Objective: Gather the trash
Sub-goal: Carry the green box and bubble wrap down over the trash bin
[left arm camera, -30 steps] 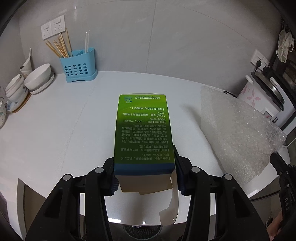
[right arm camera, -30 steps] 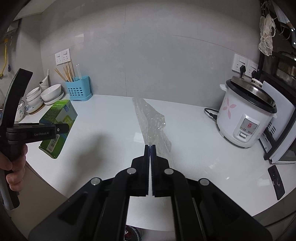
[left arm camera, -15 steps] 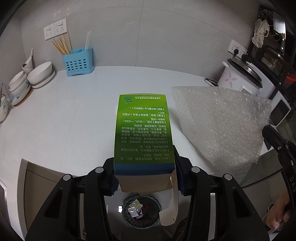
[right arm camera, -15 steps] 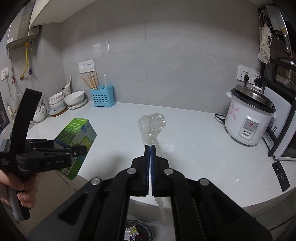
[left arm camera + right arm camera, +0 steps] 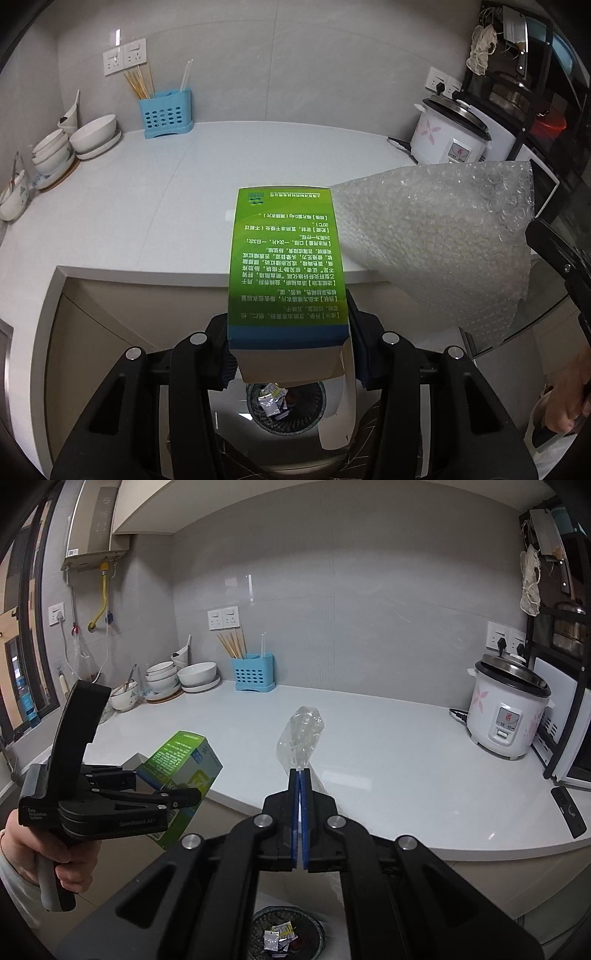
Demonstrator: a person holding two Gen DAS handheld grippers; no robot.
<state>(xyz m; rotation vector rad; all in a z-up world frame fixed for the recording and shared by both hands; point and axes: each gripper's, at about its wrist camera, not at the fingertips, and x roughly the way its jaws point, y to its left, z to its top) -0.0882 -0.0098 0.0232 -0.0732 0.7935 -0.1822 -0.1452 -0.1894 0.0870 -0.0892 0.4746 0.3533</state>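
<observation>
Box (image 5: 288,266), bubble wrap (image 5: 443,243) beyond counter edge (image 5: 147,271)

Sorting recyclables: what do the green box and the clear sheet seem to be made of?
The green printed box looks like glossy printed cardboard: an unprinted, plain inner flap shows at its open end. The clear bubbled sheet looks like plastic bubble wrap: translucent, covered in small blisters.

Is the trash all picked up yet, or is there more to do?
Nearly. Some small wrappers already lie in the dark round trash bin on the floor. In hand: the left gripper clamps the green cardboard box, and the right gripper pinches the clear bubble wrap sheet. Left: dropping both into the bin, which sits below them.
</observation>
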